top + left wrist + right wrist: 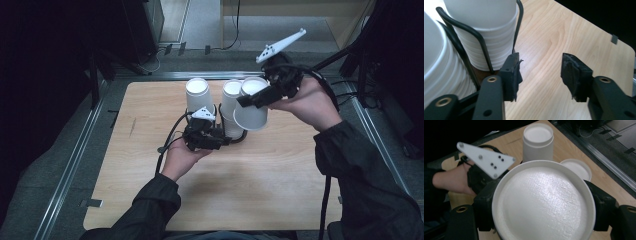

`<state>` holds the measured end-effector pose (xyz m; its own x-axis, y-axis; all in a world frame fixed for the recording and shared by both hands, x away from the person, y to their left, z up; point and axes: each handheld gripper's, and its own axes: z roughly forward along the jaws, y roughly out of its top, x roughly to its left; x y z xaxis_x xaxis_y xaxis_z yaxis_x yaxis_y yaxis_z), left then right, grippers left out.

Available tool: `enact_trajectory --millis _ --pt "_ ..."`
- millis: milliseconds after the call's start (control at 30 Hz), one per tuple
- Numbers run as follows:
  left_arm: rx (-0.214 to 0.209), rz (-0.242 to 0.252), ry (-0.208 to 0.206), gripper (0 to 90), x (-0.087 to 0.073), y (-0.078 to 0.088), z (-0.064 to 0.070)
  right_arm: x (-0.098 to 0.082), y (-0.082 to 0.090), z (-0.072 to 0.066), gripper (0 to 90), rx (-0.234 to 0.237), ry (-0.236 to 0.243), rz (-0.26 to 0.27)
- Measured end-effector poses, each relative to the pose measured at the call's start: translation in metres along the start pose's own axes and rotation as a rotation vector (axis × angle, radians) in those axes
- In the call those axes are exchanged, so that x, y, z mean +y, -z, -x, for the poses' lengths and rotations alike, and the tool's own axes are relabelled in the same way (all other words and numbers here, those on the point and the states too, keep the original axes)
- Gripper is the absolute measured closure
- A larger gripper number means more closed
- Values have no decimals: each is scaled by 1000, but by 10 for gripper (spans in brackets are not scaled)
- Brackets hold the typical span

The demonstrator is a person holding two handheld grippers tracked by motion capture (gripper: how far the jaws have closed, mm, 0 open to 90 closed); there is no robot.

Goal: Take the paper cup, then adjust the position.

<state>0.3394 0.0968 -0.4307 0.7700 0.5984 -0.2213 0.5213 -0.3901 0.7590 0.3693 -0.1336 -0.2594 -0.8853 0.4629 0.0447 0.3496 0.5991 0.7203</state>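
Wooden table [260,190] takes most of the scene. At its far-centre, two stacks of white cups sit upside down in a black wire rack [477,37] — left stack [198,95], right stack [231,107]. Right gripper [246,101] is up over the right stack w/ jaws clamped on one white cup [252,112], lifted off & tilted. Left gripper [227,140] sits low at the rack's near side, jaws apart, nothing betw. them — just table.
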Motion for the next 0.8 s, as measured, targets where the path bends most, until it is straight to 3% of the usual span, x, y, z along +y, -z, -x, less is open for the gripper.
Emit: enact_trajectory --millis 67,167,367,533,800 --pt "-14 19 2 466 -6 6 0 -12 -3 -3 258 13 2 2" --pt "10 24 -36 459 -15 12 1 -29 -9 -8 259 12 6 9" --pt "-41 58 -25 437 -28 17 -2 -62 -26 -11 259 14 -8 1" --pt "-78 23 -15 429 -33 17 -3 -78 -37 -13 259 33 -4 -6" --pt "-166 9 -51 235 -43 16 -5 -102 -60 -14 259 65 -3 -25"
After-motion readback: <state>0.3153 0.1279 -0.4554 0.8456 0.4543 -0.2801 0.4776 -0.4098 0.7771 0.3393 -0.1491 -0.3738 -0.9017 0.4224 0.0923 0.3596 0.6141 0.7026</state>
